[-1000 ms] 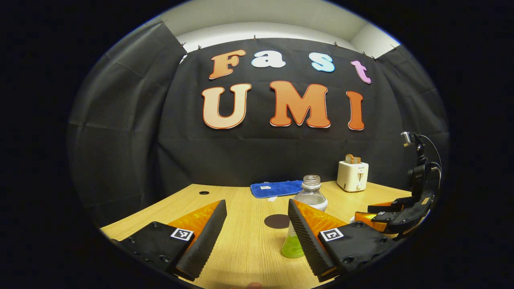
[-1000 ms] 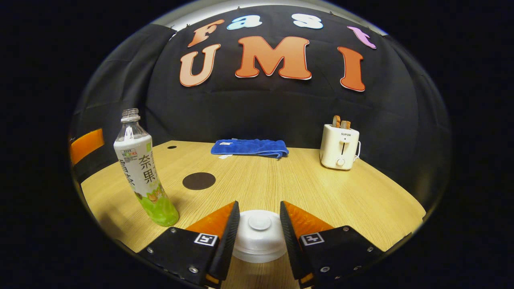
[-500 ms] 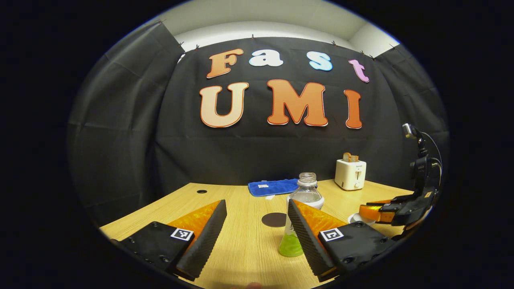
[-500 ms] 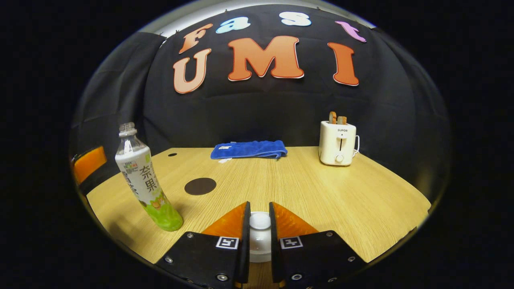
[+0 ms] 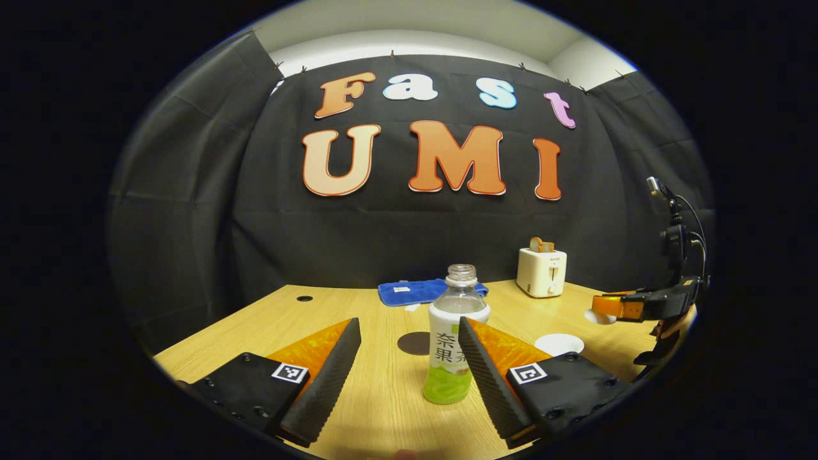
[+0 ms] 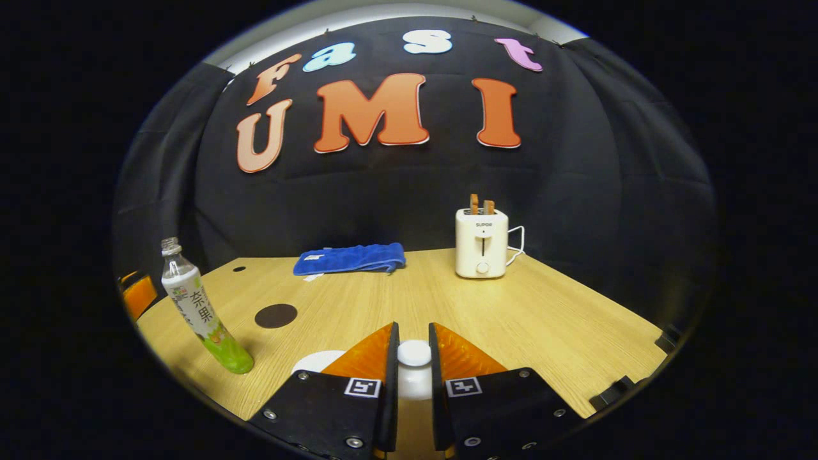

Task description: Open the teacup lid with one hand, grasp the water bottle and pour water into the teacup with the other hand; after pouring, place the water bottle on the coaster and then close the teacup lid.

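A capless water bottle (image 5: 450, 338) with a white and green label stands upright on the wooden table (image 5: 383, 396). My left gripper (image 5: 409, 324) is open, and the bottle stands ahead of it, close to its right finger. The dark round coaster (image 5: 414, 343) lies just behind the bottle. The white teacup (image 5: 559, 344) stands uncovered to the right. My right gripper (image 6: 413, 332) is shut on the knob of the white lid (image 6: 414, 358) and holds it above the table, right of the teacup (image 6: 317, 361). The right gripper (image 5: 601, 308) also appears far right in the left gripper view.
A folded blue cloth (image 6: 350, 259) lies at the back of the table, and a white toaster (image 6: 482, 251) with toast stands at the back right. The bottle (image 6: 198, 310) and coaster (image 6: 276, 315) are to the left in the right gripper view. A small hole (image 5: 305, 298) is at the table's back left.
My right gripper closed on the lid knob, then lifted the lid off the teacup and carried it up and right. The left gripper shifted right, bringing the bottle between its open fingers.
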Demonstrator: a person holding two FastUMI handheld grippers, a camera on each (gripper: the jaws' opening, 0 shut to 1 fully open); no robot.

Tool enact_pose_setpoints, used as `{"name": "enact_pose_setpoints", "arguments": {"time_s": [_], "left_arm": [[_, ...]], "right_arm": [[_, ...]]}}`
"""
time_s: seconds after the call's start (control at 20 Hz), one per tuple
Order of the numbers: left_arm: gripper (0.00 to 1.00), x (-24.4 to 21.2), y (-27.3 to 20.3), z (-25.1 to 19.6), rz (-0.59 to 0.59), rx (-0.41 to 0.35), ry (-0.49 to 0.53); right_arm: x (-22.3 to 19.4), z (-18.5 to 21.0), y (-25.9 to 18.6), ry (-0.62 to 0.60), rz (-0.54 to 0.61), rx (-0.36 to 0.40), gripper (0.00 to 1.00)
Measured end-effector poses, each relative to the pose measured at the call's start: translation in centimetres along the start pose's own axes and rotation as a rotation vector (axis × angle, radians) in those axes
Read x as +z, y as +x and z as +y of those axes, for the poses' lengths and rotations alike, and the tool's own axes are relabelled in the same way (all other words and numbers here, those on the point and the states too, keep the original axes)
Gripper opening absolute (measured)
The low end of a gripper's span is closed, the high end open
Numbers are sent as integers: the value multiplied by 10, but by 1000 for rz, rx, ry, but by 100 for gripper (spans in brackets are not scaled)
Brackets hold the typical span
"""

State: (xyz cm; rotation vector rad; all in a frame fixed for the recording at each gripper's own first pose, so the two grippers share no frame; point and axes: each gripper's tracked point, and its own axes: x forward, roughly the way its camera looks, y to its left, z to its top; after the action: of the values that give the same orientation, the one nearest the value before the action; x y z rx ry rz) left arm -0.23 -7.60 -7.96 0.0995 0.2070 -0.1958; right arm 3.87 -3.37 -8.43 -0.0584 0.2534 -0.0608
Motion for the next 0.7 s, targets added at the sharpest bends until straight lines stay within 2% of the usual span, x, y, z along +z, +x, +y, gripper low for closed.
{"name": "enact_pose_setpoints", "arguments": {"time_s": [0.15,0.4,0.7], "left_arm": [[99,-14,2,-19,42,-44,9],[99,-42,9,-45,115,-101,32],[99,-69,32,-36,186,-71,19]], "right_arm": [[3,-10,-2,24,-7,-20,23],[5,-5,-5,25,-11,-3,23],[7,-3,-7,31,-12,11,23]]}}
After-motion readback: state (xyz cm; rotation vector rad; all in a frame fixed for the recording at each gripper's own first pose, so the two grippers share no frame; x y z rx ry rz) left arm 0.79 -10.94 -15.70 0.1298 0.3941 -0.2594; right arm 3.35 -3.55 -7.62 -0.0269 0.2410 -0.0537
